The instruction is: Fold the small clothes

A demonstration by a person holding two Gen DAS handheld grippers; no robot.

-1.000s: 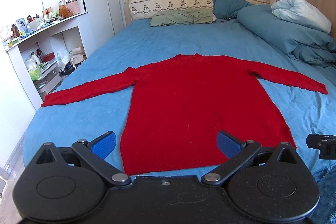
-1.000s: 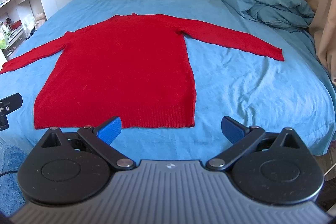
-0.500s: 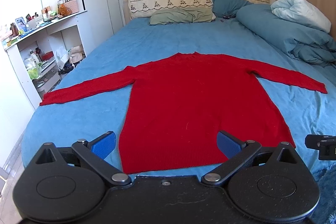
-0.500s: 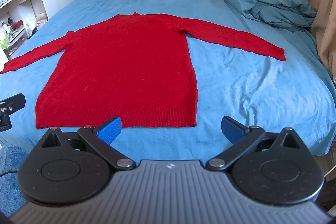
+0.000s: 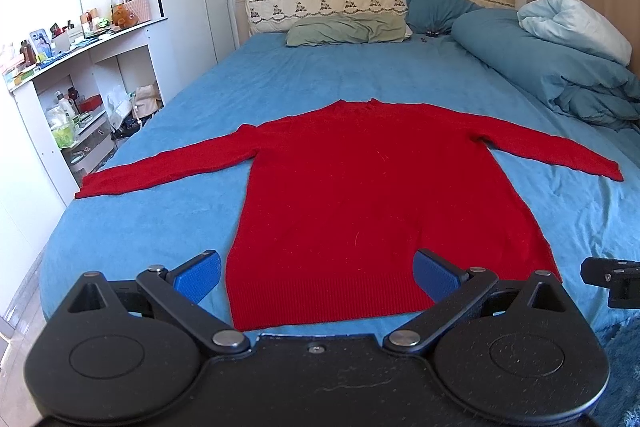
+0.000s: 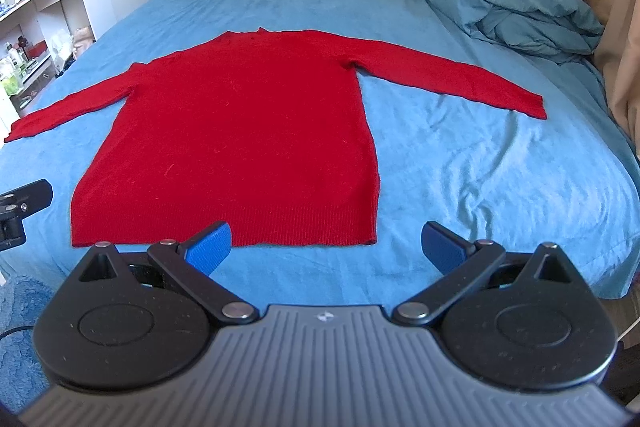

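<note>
A red knitted long-sleeved sweater (image 5: 372, 203) lies flat in the middle of the frame on a bed with a blue sheet (image 5: 312, 75). Both sleeves are spread out wide to the sides, and the neck points to the top of the frame.

The left gripper (image 5: 318, 273) is at the bottom of its frame, with its two blue fingers (image 5: 198, 275) wide apart. It holds nothing. It hangs just in front of the sweater's bottom edge, near the lower left corner of the sweater.

The right gripper (image 6: 328, 247) is at the bottom of its frame too. Its blue fingers (image 6: 210, 247) are also wide apart and hold nothing. It hangs near the lower right corner of the sweater (image 6: 240, 131).

A puffy blue blanket (image 5: 552, 67) sits in the upper right of the frame. A green pillow (image 5: 348, 29) lies at the top middle.
</note>
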